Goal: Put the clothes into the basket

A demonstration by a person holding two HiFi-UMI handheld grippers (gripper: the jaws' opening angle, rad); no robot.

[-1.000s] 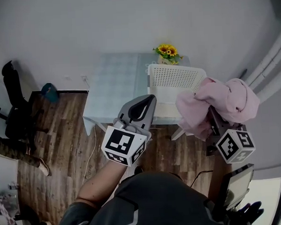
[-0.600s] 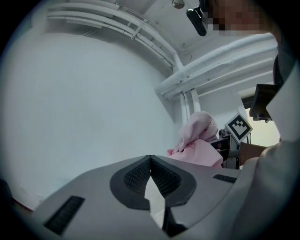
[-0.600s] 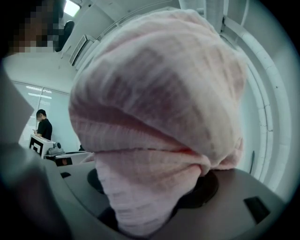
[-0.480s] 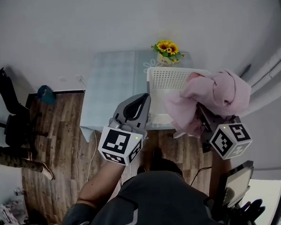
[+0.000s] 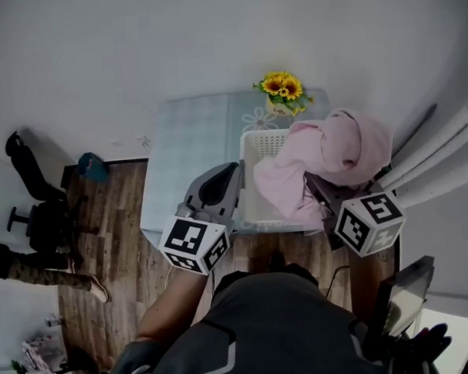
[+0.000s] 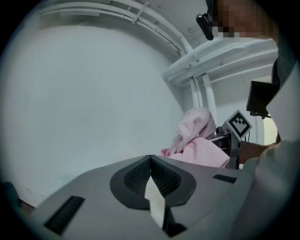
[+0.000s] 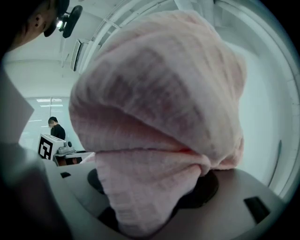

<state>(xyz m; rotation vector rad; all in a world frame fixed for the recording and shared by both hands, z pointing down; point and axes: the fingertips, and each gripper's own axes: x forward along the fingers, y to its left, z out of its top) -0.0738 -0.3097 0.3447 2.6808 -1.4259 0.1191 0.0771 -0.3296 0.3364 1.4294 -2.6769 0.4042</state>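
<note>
Pink cloth over right rim of white basket

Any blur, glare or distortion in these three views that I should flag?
Head view: sharp, flat dim light, fisheye bends the pipes. Left gripper view: dark round vignette, no glare. Right gripper view: the cloth fills most of the frame, slightly soft.

basket: right half under pink cloth | right tongs: tips buried in cloth

Cloth above basket on table
</note>
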